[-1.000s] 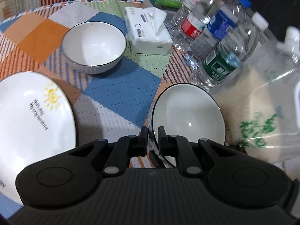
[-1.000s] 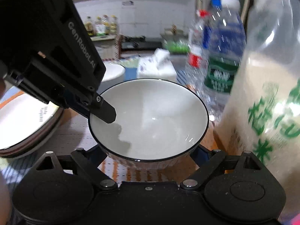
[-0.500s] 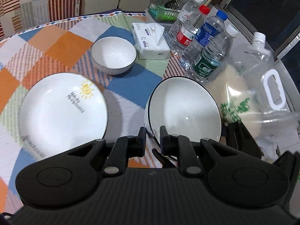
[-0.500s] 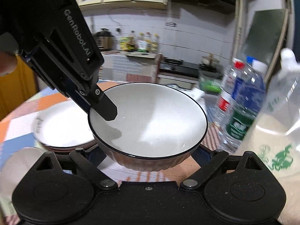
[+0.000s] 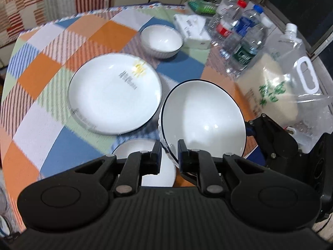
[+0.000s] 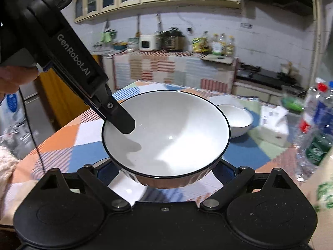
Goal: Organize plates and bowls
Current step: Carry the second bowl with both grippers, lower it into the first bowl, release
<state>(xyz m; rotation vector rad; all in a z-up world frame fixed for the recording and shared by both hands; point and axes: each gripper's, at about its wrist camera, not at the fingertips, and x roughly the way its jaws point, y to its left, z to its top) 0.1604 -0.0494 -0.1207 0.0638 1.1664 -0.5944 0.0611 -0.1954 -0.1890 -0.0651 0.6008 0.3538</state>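
A white bowl with a dark rim (image 5: 203, 116) is held in the air above the table. My left gripper (image 5: 169, 153) is shut on its near rim, one finger inside, one outside. My right gripper (image 6: 166, 166) cradles the same bowl (image 6: 166, 133) from below with its fingers wide apart on either side; the fingertips are hidden under it. A white plate with a sun print (image 5: 115, 92) lies on the checked tablecloth. A second white bowl (image 5: 161, 40) stands behind it. Another white dish (image 5: 158, 170) lies below the held bowl.
Several water bottles (image 5: 241, 39) and a tissue pack (image 5: 192, 30) stand at the back right. A big clear bag of rice (image 5: 287, 83) sits at the right. A green basket (image 5: 200, 7) is at the far edge. Kitchen counters (image 6: 177, 62) lie beyond the table.
Both grippers have risen with the bowl, so the table looks further away. The bowl has shifted left, over the white dish near the front.
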